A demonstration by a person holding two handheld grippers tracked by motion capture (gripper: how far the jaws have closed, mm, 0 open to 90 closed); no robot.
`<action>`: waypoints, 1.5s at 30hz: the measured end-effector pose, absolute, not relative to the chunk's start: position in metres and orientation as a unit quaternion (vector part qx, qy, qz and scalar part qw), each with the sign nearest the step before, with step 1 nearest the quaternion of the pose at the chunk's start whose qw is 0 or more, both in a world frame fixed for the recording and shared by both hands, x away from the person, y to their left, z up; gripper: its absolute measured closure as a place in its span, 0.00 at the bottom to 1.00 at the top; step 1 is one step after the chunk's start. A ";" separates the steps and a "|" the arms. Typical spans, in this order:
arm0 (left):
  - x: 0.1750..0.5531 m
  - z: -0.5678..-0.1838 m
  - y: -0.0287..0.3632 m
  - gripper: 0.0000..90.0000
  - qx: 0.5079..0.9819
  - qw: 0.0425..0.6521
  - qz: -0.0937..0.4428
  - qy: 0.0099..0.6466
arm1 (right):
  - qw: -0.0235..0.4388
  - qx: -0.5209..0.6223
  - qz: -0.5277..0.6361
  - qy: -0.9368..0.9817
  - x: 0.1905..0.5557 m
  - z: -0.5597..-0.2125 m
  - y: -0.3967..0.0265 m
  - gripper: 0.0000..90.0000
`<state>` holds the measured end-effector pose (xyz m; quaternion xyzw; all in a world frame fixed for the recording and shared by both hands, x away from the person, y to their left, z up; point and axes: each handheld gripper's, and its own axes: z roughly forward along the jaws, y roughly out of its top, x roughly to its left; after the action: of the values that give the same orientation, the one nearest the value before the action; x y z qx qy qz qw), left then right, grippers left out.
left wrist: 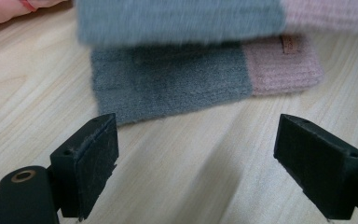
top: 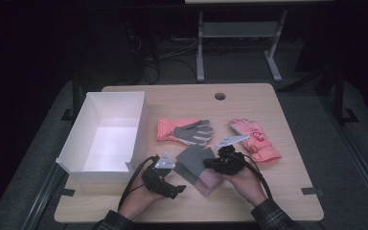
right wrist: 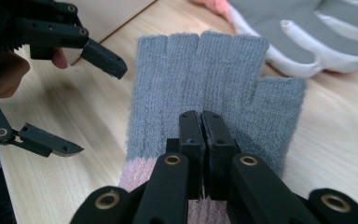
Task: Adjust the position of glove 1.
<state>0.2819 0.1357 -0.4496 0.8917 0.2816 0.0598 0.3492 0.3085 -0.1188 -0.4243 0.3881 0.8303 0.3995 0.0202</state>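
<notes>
Grey fingerless knit glove [right wrist: 214, 88] with a pink cuff is the item in play: near-centre of the table [top: 278, 191], front half, between the 2 hands. Right gripper [right wrist: 202, 123] has its jaws pinched together on the knit near where the grey meets the pink cuff; the fabric fans out ahead of the jaws, finger stubs pointing away.

Left gripper view looks at a second matching glove [left wrist: 177, 84] lying flat on the wood, and a blurred grey-and-pink piece across the top of that view, likely the held one lifted above it. So 2 grey gloves, stacked or nearly so; can't tell if they touch.

Left gripper [left wrist: 214, 158] is spread wide, nothing between the jaws, hovering just short of the flat glove's grey edge.

Handling, my read: light, soft, floppy knit, zero stiffness, will drape and fold from any single pinch. Not slippery, fuzzy surface grips well. Not fragile, though jaws could snag loops. Best hold is the ribbed cuff or a flat edge, pinching both layers.

Around it: a pair of coral work gloves, 1 palm-up with grey palm [top: 186, 130], 1 to the right [top: 256, 141]. White open box [top: 106, 136] on the left, looks empty.

Labels: small tag on the flat glove's pink cuff [left wrist: 289, 44], too blurred to read. A mark on the right coral glove, unreadable.
</notes>
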 end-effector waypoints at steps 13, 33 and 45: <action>0.282 -0.449 0.136 0.15 0.893 0.346 0.061 0.281 | 0.017 0.377 0.372 0.848 0.306 -0.436 -0.102 0.98; 0.281 -0.446 0.139 0.33 0.886 0.364 0.053 0.284 | 0.052 0.371 0.402 0.836 0.306 -0.428 -0.113 0.88; 0.282 -0.440 0.140 1.00 0.880 0.359 0.034 0.308 | 0.091 0.337 0.366 0.863 0.310 -0.436 -0.166 1.00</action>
<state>0.2821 0.1396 -0.4403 0.8804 0.3082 0.0338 0.3588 0.3096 -0.1663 -0.4365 0.3371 0.8627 0.3660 0.0909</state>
